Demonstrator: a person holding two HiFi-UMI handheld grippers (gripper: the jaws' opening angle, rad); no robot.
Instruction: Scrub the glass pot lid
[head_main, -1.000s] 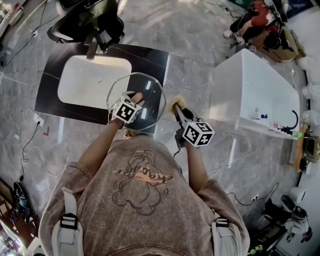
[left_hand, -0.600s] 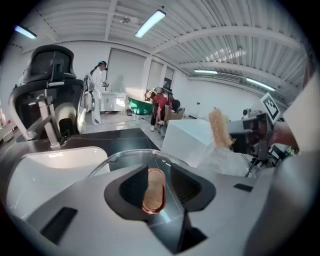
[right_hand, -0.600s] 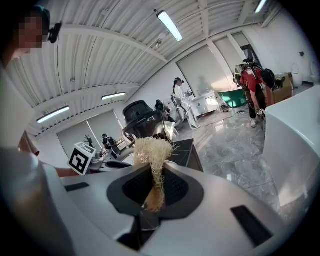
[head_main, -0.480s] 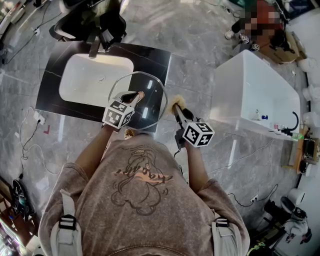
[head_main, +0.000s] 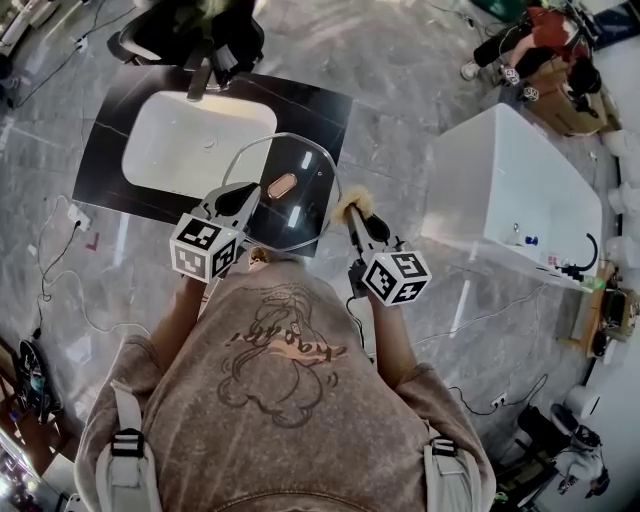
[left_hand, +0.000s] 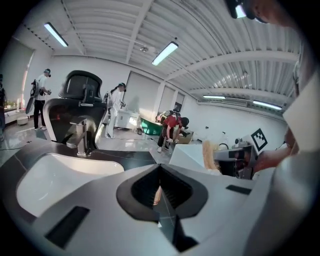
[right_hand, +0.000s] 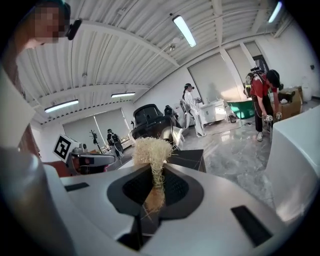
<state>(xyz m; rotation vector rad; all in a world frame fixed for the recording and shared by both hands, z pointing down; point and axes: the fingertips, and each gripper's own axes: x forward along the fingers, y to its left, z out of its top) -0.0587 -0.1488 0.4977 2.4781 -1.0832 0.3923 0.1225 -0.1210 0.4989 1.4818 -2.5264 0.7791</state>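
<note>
The round glass pot lid, with a tan knob at its middle, hangs over the near right corner of the dark counter. My left gripper is shut on the lid's near left rim. In the left gripper view a thin glass edge runs between the closed pads of that gripper. My right gripper is just right of the lid, shut on a straw-coloured fibre scrubber. The tuft of the scrubber sticks up out of the right gripper.
A white basin is set in the counter, with a faucet and a black chair behind it. A white tub-like unit stands to the right. Cables lie on the marble floor at left. People stand farther off in the room.
My left gripper drew back from over the lid's knob to its near left rim and closed there. The right gripper with the scrubber has hardly moved.
</note>
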